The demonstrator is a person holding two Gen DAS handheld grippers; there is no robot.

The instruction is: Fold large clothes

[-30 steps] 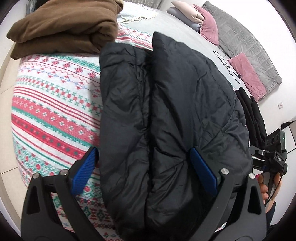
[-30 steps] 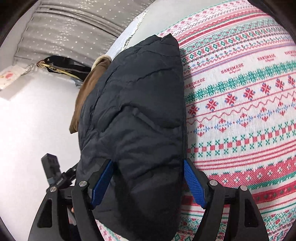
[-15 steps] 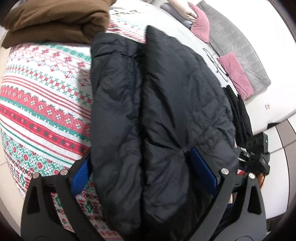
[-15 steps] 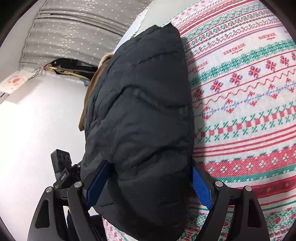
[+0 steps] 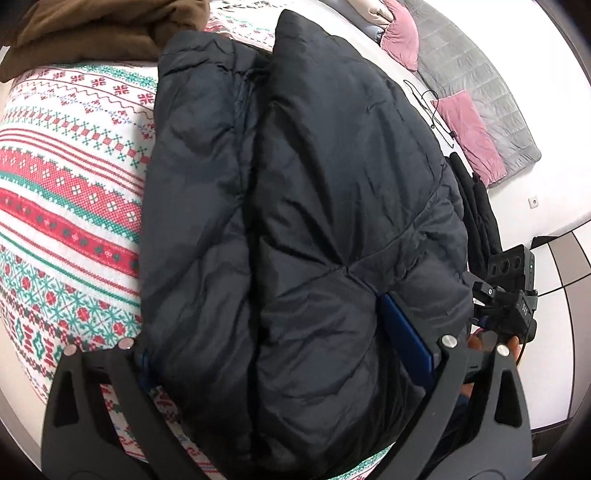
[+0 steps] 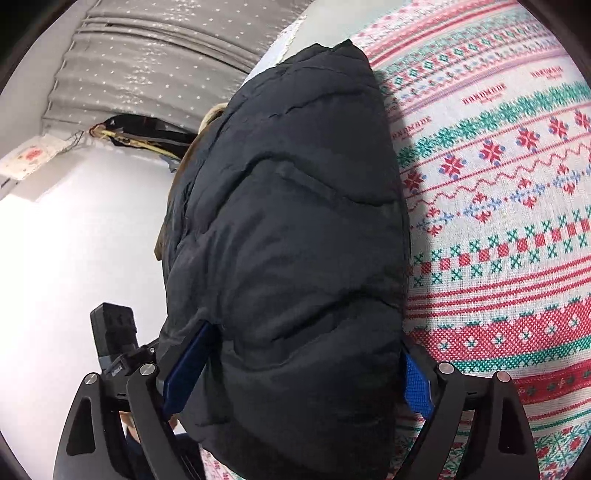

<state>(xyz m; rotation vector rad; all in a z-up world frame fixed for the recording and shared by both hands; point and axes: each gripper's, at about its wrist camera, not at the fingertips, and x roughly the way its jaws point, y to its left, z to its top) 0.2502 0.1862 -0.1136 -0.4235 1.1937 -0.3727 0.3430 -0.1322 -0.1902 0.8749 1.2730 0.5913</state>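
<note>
A black puffer jacket (image 5: 314, 166), folded into a long thick bundle, lies on a red, green and white patterned bedspread (image 5: 74, 184). My left gripper (image 5: 266, 332) straddles the bundle's near end with its jaws wide; the left blue pad is hidden under the padding, the right one lies against the fabric. In the right wrist view the same jacket (image 6: 295, 184) bulges between the blue pads of my right gripper (image 6: 306, 339). Its jaws are opening, with the jacket's edge between them and no pinch on it.
A folded brown garment (image 5: 92, 29) sits on the bed beyond the jacket. Pink pillows (image 5: 465, 122) and a grey quilt (image 5: 480, 74) lie at the far right, black clothes (image 5: 476, 214) beside the jacket. A grey curtain (image 6: 147, 55) hangs behind; patterned bedspread (image 6: 498, 221) stretches right.
Both grippers have edged in over the jacket's near end, so it fills more of each view. The right jaws have spread wider. The left gripper has tipped downward, hiding its left pad.
</note>
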